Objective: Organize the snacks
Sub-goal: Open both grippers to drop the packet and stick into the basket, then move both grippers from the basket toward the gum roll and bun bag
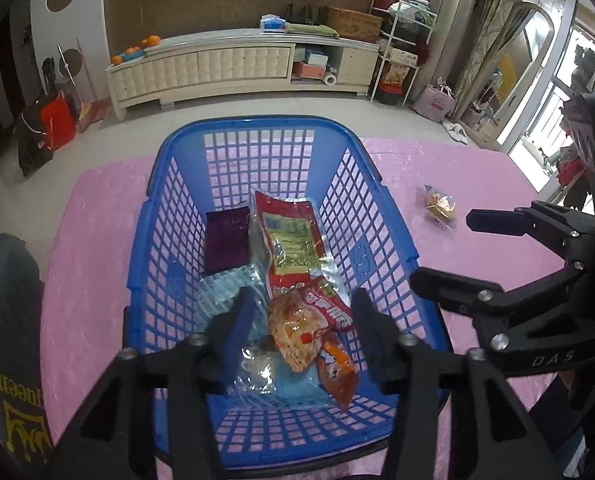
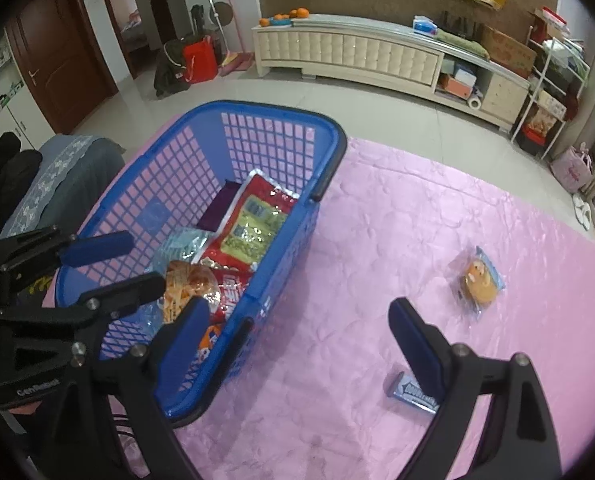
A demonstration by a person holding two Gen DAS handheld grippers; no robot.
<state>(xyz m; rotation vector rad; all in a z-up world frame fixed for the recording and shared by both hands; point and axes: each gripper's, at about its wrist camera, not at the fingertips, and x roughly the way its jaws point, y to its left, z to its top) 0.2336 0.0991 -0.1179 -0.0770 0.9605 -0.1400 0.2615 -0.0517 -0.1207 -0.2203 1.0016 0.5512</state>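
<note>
The left hand-held gripper (image 1: 301, 312) hangs over the basket (image 1: 361, 264), jaws apart, empty, above the snacks (image 1: 293, 328) inside. The right hand-held gripper (image 2: 297, 320), jaws also apart, hovers over the pink bench (image 2: 377, 240) beside the basket, near a gum pack (image 2: 411, 392) and a wrapped cake (image 2: 479, 278).

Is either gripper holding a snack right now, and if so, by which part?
Nothing is held. The left gripper is open over the blue plastic basket; the right gripper is open above the pink tablecloth, touching no packet.
</note>
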